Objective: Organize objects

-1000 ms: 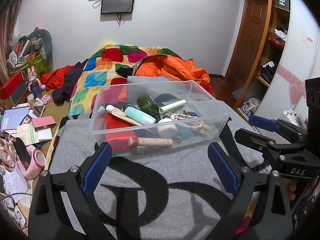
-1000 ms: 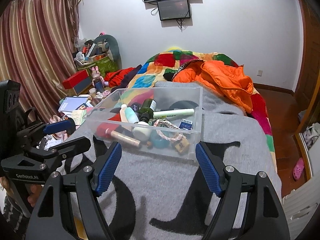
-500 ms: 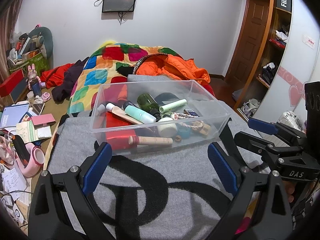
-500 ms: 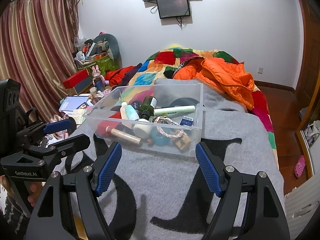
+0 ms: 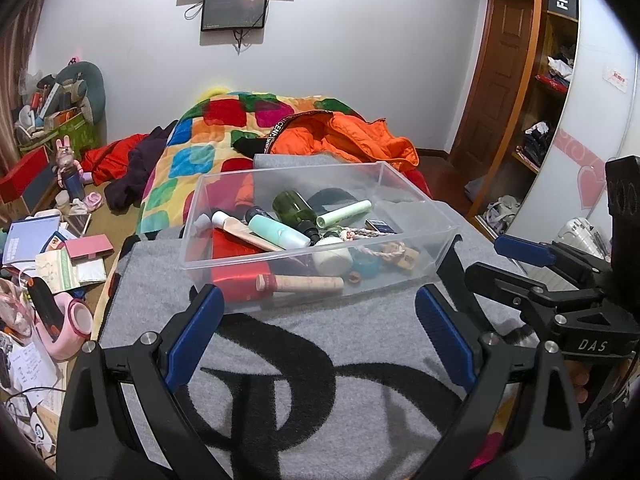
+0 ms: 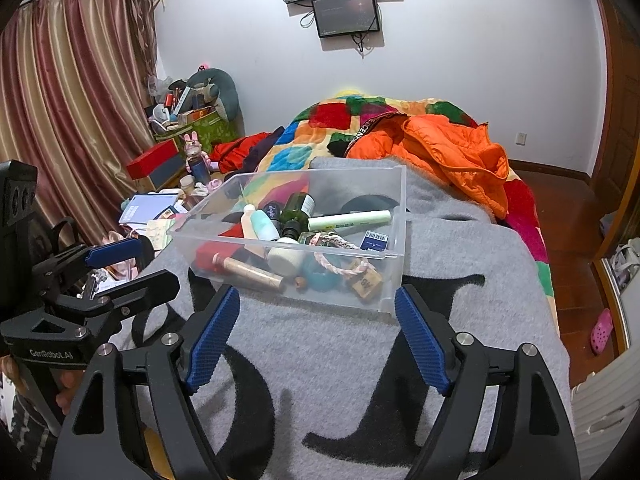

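— Clear plastic, that rectangular bin (image 5: 416,276): it is sitting on the grey blanket with black lettering (image 5: 304,364), just beyond both grippers, its long axis running left to right across the bed.

— What is lying in it?

— A dark green glass bottle (image 5: 294,207), neck pointing near and right; a pale green tube (image 5: 344,213) lying across the bin, cap end to the left; a tan cylindrical tube (image 5: 300,282) lying along the near wall; a mint bottle (image 5: 276,232); a braided pink-and-white cord (image 6: 336,260).

— And the grippers?

— The left gripper (image 5: 316,336) is hanging wide open, holding nothing. The right gripper (image 6: 316,332) is spread wide too, its jaws having just been opening, nothing between them. Both are pointing down toward the bin's near wall, not touching it.
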The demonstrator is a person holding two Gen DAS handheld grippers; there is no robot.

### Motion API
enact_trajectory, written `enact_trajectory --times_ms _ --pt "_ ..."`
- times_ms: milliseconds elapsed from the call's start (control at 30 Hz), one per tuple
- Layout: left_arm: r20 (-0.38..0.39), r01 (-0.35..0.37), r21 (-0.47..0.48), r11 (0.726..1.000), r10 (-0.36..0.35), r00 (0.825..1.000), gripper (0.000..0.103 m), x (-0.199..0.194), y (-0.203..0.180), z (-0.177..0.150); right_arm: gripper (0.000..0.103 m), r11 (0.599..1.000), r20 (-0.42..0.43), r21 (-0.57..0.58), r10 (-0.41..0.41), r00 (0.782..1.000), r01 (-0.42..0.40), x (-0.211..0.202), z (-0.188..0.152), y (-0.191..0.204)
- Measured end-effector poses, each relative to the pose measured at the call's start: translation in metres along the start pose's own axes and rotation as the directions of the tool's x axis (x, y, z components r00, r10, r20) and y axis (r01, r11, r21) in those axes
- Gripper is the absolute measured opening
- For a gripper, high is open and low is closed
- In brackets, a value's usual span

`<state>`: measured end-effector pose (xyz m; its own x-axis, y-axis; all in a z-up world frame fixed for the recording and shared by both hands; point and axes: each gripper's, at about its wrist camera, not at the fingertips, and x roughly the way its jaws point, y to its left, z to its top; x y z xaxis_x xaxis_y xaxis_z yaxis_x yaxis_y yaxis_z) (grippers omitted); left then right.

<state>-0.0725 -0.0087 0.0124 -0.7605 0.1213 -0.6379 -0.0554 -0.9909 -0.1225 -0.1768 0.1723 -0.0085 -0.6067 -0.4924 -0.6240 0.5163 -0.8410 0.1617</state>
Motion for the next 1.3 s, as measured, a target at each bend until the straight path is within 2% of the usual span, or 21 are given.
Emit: enact_trajectory --times_ms 1300 --pt "-0.006 0.016 0.012 1.0 -0.016 1.0 0.098 -0.0012 -0.0058 -0.0039 0.079 1.0 -0.004 0.003 0.006 1.0 -0.006 0.0 -0.0007 0.0016"
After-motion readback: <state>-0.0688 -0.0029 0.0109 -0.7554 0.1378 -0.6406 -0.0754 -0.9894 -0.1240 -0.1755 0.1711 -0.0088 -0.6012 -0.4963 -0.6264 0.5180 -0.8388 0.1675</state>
